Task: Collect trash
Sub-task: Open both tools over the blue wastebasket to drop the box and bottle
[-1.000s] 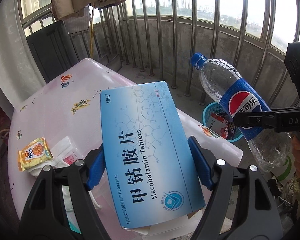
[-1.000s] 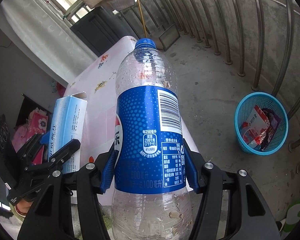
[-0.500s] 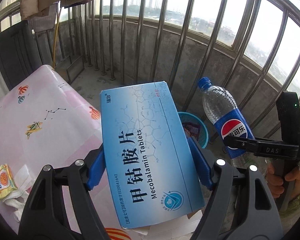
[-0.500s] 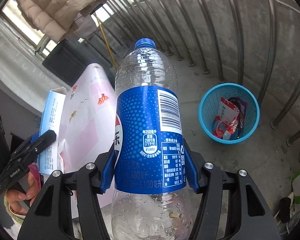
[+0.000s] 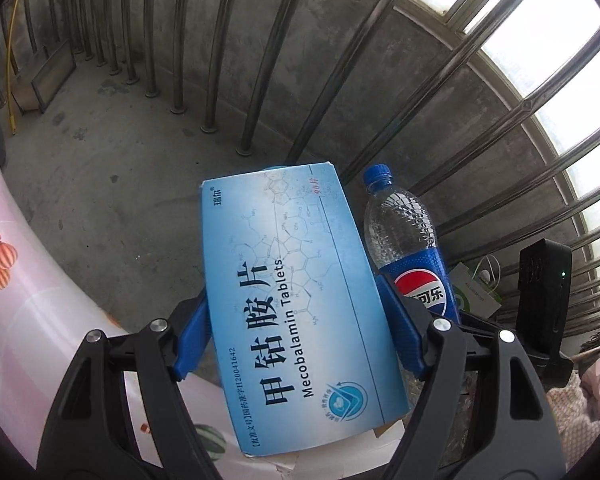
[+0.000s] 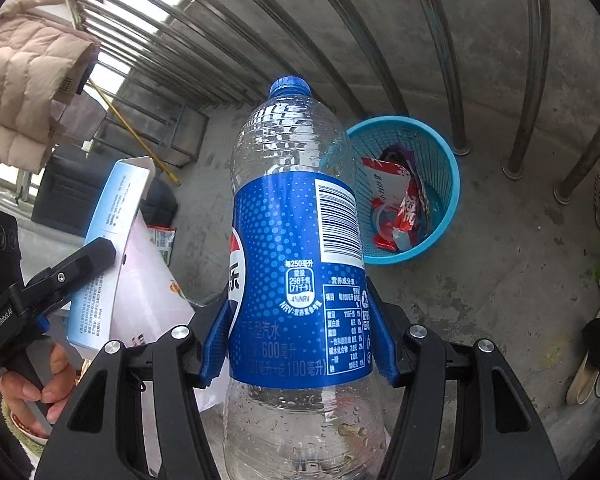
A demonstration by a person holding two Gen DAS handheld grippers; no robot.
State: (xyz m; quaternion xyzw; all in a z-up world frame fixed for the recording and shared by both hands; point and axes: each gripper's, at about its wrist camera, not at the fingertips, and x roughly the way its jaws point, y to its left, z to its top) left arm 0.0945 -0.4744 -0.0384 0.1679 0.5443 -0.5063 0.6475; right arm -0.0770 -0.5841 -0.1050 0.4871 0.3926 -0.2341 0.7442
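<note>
My left gripper (image 5: 296, 332) is shut on a flat blue tablet box (image 5: 296, 304), its blue pads pressing both long edges. The box hangs over the concrete floor past the table's edge. My right gripper (image 6: 298, 336) is shut on an empty clear cola bottle (image 6: 296, 240) with a blue label and blue cap, held upright. In the left wrist view the bottle (image 5: 408, 240) shows just right of the box. A blue mesh waste basket (image 6: 440, 152) stands on the floor behind and right of the bottle, with red wrappers inside. The box (image 6: 108, 248) and left gripper also show in the right wrist view.
A table with a pink patterned cloth (image 5: 28, 312) curves along the left. Steel railing bars (image 5: 300, 60) and a low concrete wall ring the balcony. A padded jacket (image 6: 24, 76) hangs at upper left. Shoes (image 6: 596, 356) and a green bag lie on the floor at right.
Both grippers swung off the table toward the floor and tilted down, still holding box and bottle. The table slid left out of view; the basket looms larger by the bottle.
</note>
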